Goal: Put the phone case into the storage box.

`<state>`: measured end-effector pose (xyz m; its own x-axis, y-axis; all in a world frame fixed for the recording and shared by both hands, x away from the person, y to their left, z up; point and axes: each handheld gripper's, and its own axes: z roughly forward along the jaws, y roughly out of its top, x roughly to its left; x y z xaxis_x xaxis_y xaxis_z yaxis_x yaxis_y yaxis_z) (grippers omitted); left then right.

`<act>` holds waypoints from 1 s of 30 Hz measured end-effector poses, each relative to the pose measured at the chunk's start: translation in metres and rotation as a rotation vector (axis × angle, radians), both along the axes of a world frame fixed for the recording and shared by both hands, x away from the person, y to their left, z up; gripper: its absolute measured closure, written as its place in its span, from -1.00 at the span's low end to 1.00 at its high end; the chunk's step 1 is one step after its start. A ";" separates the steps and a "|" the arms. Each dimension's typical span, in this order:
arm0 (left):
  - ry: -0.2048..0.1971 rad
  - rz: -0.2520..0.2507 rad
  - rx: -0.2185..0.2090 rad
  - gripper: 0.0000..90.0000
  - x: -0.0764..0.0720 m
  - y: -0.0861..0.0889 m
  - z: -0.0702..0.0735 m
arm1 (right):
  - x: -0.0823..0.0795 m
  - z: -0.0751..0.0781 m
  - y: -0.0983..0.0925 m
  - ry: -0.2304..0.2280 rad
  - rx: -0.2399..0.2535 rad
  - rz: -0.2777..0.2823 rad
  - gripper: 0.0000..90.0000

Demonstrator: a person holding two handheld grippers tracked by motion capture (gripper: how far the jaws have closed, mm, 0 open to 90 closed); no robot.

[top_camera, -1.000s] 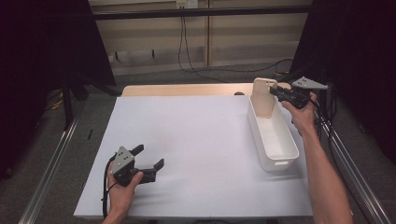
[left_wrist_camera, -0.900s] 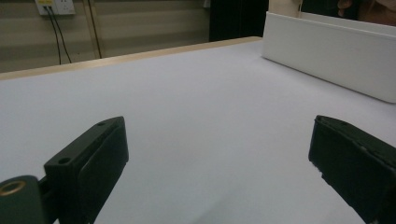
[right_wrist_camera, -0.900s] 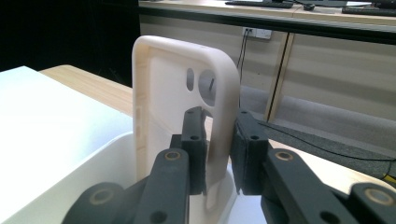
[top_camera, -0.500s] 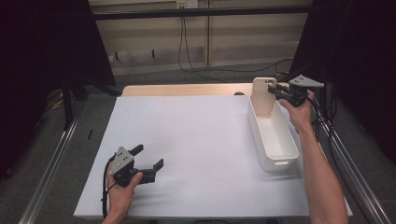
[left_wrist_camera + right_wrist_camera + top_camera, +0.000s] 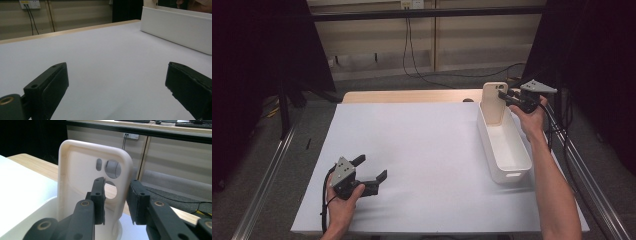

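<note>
Hand-held gripper work at the far right of the bench [image 5: 422,150]: the right hand-held gripper [image 5: 508,96] reaches level across the far end of a long white bin [image 5: 506,150], where a cream phone case [image 5: 495,102] stands upright with its foot inside the bin. In the right gripper view, the jaws have just been opening and now straddle the case's right edge [image 5: 123,190], one pad inside the shell and one outside; a sliver of gap shows on both sides, so the pads appear to have let go, and the case seems to lean on the bin's end wall by itself. Its long axis runs straight up, camera cutouts at the top, hollow side turned toward the right hand-held gripper. The case lies directly ahead of the jaws, between them, so any coming move likely turns on drawing straight back without nudging that edge. The left hand-held gripper [image 5: 372,172] sits well apart at the near left of the bench, jaws spread wide over bare white surface and holding nothing; the right hand is plainly the nearer. Whether the case's foot touches the bin floor is hidden behind the jaws and the bin wall. In the left gripper view the bin's side wall [image 5: 175,25] is cut off at the frame edge.
</note>
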<state>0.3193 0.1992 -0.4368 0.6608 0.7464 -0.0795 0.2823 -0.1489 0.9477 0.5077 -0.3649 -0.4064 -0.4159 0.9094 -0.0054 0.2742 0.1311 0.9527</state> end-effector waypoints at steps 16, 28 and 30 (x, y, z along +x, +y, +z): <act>0.000 -0.004 -0.003 -0.89 0.001 0.000 0.000 | 0.001 -0.004 -0.002 0.009 0.025 -0.031 0.37; -0.001 0.001 -0.013 -0.89 0.001 0.000 0.001 | -0.002 -0.001 0.000 0.006 0.049 -0.036 0.11; 0.000 0.003 -0.014 -0.89 0.002 0.001 0.001 | -0.002 0.000 0.000 0.002 0.056 -0.043 0.05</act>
